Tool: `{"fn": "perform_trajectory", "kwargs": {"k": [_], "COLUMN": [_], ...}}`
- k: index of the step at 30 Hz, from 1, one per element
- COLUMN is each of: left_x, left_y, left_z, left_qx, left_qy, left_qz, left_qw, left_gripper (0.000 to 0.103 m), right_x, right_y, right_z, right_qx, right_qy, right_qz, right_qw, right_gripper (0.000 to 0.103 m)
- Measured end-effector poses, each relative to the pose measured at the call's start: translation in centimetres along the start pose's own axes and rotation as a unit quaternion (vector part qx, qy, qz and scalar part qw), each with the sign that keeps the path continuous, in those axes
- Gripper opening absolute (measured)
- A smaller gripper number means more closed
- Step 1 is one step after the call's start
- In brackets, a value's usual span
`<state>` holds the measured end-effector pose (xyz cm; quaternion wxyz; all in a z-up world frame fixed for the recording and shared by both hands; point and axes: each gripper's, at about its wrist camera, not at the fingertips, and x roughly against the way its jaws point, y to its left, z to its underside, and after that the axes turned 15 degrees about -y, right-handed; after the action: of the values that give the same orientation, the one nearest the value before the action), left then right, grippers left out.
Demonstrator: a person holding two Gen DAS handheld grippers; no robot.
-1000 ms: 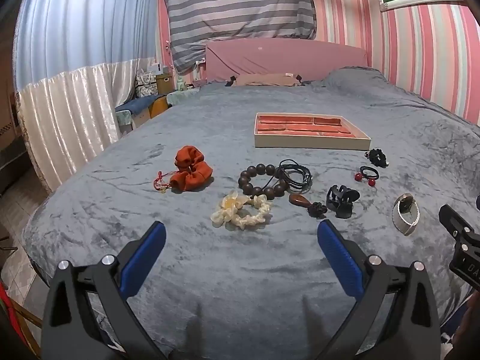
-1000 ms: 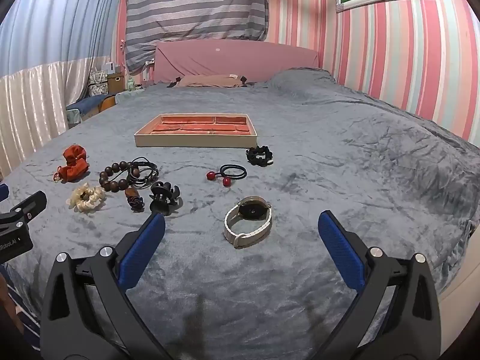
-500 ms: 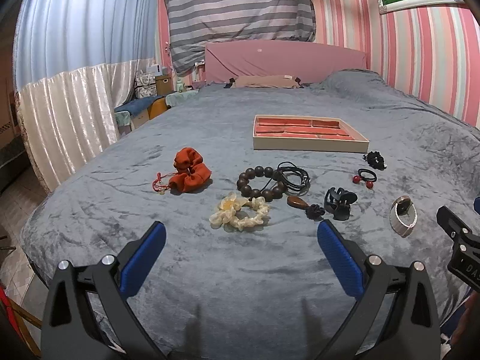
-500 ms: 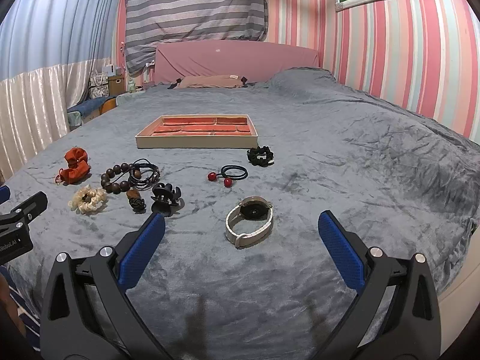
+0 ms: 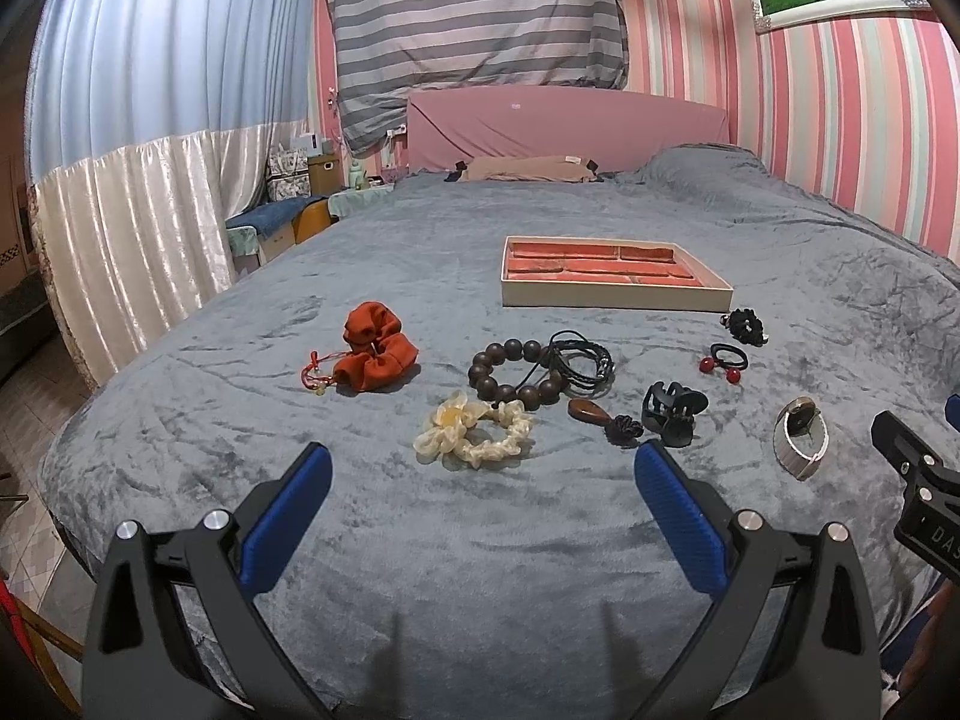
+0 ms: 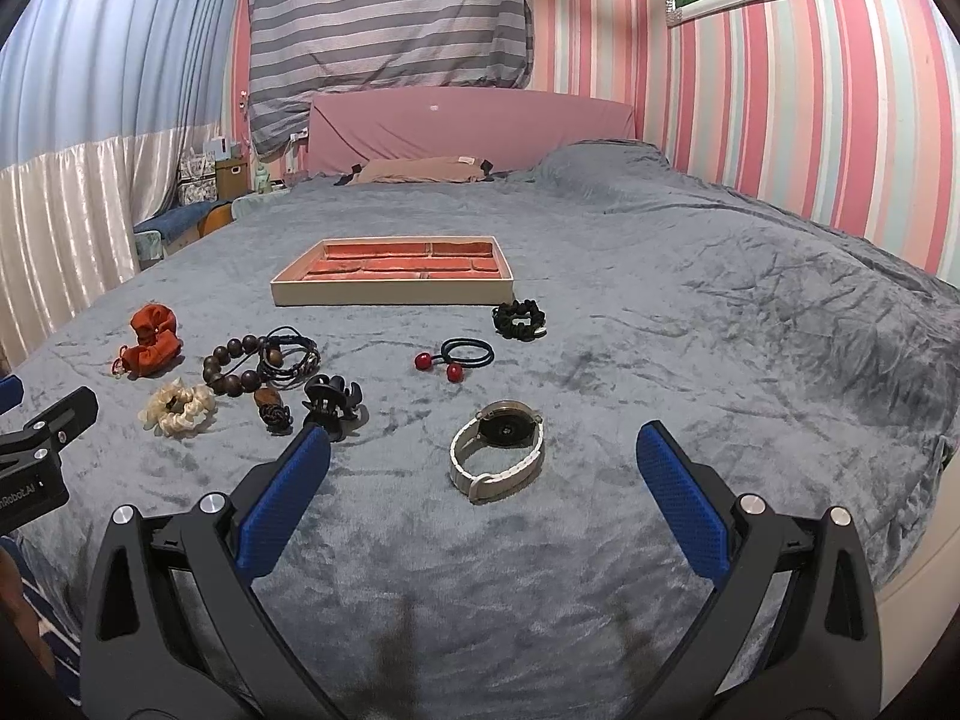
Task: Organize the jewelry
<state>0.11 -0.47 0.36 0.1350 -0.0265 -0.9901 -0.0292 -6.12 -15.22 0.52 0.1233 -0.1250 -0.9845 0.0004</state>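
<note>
A shallow tray with red compartments lies mid-bed. In front of it lie an orange scrunchie, a dark bead bracelet, black cords, a cream scrunchie, a brown pendant, a black claw clip, a red-bobble hair tie, a black scrunchie and a white-strap watch. My left gripper hovers open just short of the cream scrunchie. My right gripper stands open with the watch between its fingertips' line, nothing held.
The grey blanket covers the whole bed, with open room on the right half. A pink headboard and a tan pillow lie beyond. Curtains and bedside clutter stand at the left; the bed edge drops off near me.
Both grippers have eased slightly forward toward the items; the items sit a little lower and larger in view. Jaws remain open and no item has moved.
</note>
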Motion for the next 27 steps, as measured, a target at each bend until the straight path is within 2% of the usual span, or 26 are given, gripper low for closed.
{"fn": "perform_trajectory", "kwargs": {"k": [27], "left_x": [-0.03], "left_y": [0.29], "left_z": [-0.11], "left_qx": [0.003], "left_qy": [0.003], "left_qz": [0.000], "left_qw": [1.0000], "left_gripper": [0.099], "right_x": [-0.01], "right_y": [-0.15], "right_z": [-0.13], "right_qx": [-0.003], "right_qy": [-0.002], "right_qz": [0.001], "right_qw": [1.000], "right_gripper": [0.099]}}
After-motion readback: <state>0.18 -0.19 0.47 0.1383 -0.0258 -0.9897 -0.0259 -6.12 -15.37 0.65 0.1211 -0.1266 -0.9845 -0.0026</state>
